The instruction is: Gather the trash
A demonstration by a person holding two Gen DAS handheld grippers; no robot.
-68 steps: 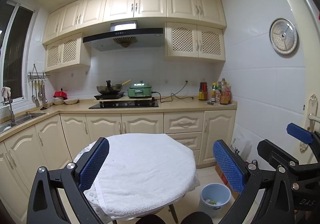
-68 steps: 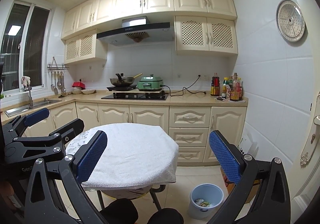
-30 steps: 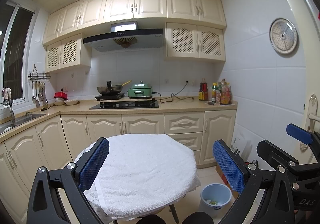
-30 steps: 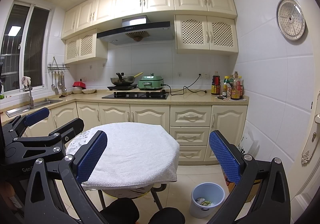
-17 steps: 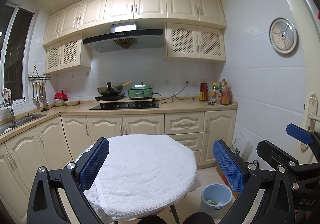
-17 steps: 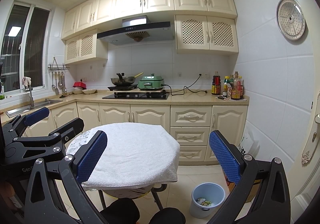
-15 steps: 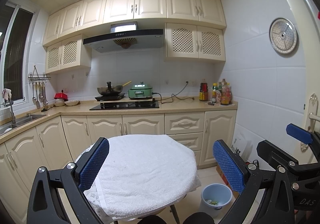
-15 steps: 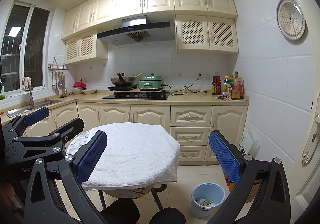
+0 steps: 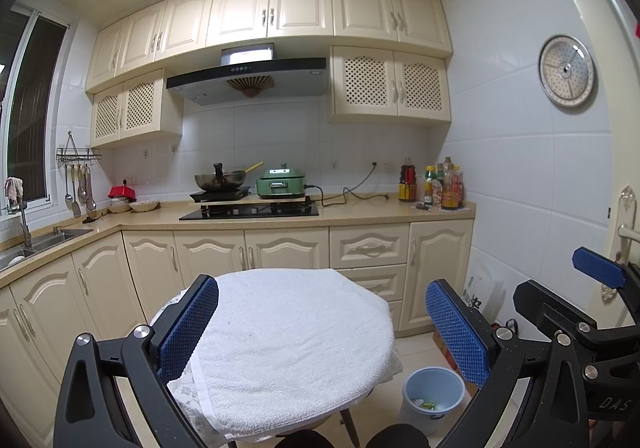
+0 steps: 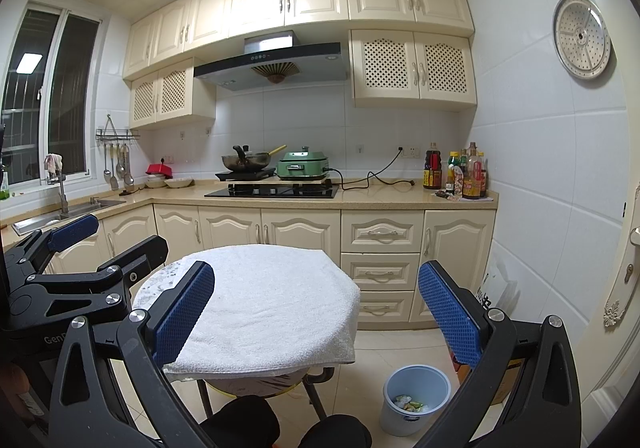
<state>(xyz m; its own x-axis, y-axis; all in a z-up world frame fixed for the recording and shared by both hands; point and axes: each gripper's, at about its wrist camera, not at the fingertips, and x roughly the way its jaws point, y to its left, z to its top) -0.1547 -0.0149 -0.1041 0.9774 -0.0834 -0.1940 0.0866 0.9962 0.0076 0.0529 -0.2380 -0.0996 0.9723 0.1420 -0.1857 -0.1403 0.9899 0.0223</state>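
Note:
A small round table covered by a white towel [image 9: 288, 332] stands in front of me; it also shows in the right wrist view [image 10: 272, 300]. No loose trash shows on the towel. A light blue waste bin [image 9: 433, 392] with a few scraps inside stands on the floor to the table's right, also in the right wrist view [image 10: 416, 392]. My left gripper [image 9: 322, 324] is open and empty, held above the table's near edge. My right gripper [image 10: 316, 312] is open and empty beside it. Each gripper shows at the edge of the other's view.
Cream kitchen cabinets and a counter [image 9: 360, 210] run along the far wall, with a hob, a wok [image 9: 220, 180], a green cooker [image 9: 282, 186] and sauce bottles [image 9: 436, 188]. A sink [image 10: 68, 210] is at the left. A door [image 10: 624, 268] is at the right.
Both views have drifted very slightly. The grippers stay open and empty and nothing on the table or in the bin has moved.

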